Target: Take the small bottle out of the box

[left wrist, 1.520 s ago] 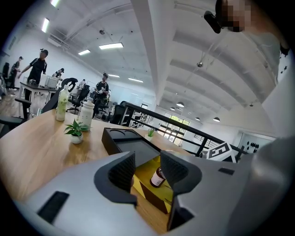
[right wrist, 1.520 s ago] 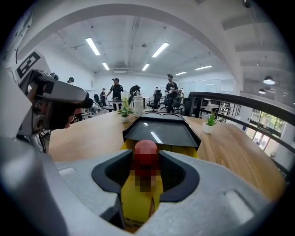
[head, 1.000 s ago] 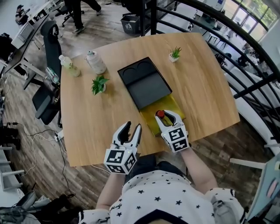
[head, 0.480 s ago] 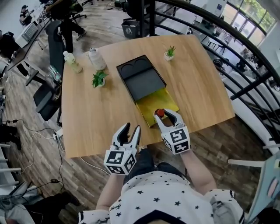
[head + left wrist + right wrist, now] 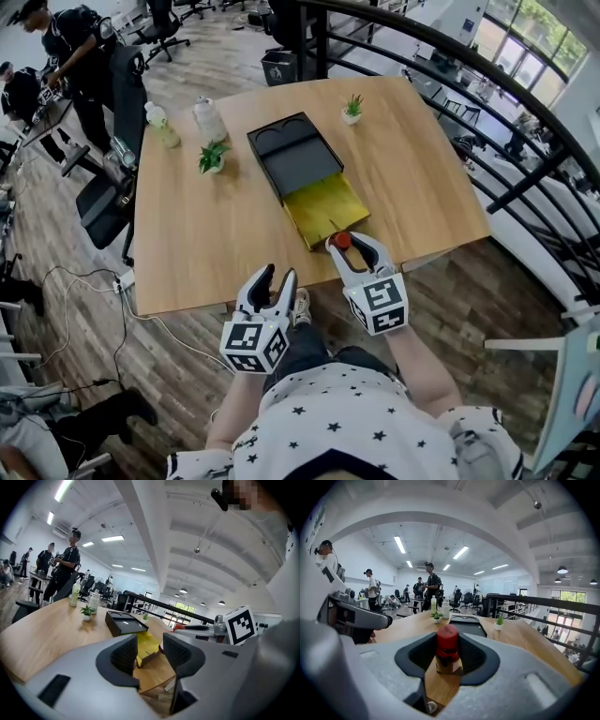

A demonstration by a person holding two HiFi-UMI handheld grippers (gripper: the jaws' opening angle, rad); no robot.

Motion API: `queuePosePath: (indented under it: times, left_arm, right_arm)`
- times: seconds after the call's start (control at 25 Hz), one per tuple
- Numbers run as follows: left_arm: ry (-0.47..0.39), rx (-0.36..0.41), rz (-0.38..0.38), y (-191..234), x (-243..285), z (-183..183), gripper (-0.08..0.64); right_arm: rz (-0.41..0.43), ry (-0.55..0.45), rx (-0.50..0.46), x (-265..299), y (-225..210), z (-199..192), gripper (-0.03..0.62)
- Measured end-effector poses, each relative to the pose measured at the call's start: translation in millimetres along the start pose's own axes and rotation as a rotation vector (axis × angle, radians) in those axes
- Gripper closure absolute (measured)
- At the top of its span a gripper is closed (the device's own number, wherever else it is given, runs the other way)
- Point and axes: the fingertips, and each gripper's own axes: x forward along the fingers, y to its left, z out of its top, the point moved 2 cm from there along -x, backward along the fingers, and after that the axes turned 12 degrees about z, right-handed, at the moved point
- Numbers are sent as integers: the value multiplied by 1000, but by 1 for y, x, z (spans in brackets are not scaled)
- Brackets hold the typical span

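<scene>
The small bottle, amber with a red cap, stands upright between the jaws of my right gripper, which is shut on it. It hangs above the wood near the table's front edge, just clear of the box. The right gripper view shows the bottle pinched between the dark pads. The box lies behind it: a black tray with a yellow tray attached toward me. My left gripper hovers off the table's front edge, open and holding nothing; its view shows the box ahead.
On the round wooden table stand two small potted plants and two bottles at the far left. An office chair sits left of the table. A black railing curves on the right. People stand at the far left.
My right gripper has drawn back toward me with the bottle, from over the yellow tray to past the box's near end. The left gripper has stayed open by the table edge.
</scene>
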Motion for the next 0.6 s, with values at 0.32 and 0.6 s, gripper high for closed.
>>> queuePosePath:
  times: [0.32, 0.6]
  left_arm:
    - [-30, 5, 20, -19, -46, -15, 394]
    - [-46, 3, 32, -34, -80, -29, 394]
  right_arm:
    - [11, -35, -20, -49, 34, 0, 448]
    - [14, -54, -23, -90, 61, -7, 448]
